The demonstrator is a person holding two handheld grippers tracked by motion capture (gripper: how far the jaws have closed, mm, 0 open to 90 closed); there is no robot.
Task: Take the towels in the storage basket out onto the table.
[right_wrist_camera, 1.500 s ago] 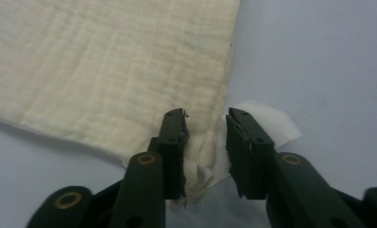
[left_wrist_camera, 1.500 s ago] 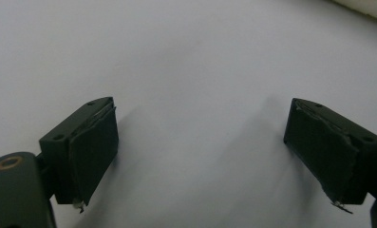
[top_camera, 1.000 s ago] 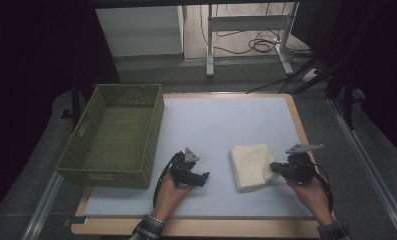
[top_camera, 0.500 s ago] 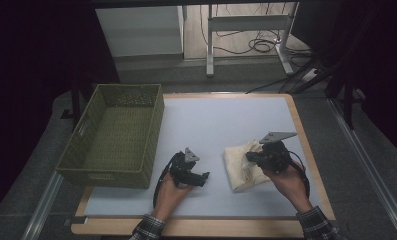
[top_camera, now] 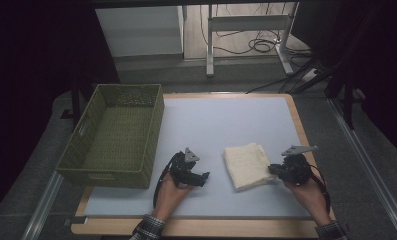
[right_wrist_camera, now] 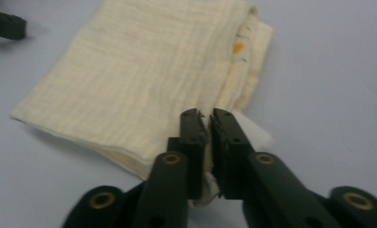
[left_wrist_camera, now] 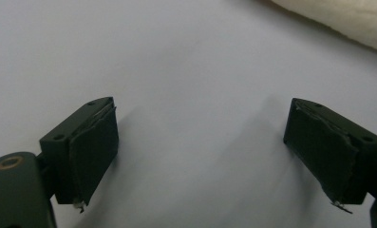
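The table (top_camera: pixel 286 107) carries a pale blue mat inside a wooden rim; beyond it lie grey floor, metal desk legs and loose cables. At the left edge of the mat stands a green woven basket (top_camera: pixel 111 135). The left tongs (top_camera: pixel 205 176) rest on the mat right of the basket, spread wide with nothing between them. The folded cream cloth (top_camera: pixel 246 165) lies flat right of centre. The right tongs (top_camera: pixel 272 170) sit at its right edge.

Half a second ago the right hand held the cloth bunched and raised; now the cloth lies flat and the hand is further right. The right jaws have just been opening.

The right gripper view shows cloth (right_wrist_camera: pixel 129 80) between the nearly closed jaws, with an orange mark near its folded edge.
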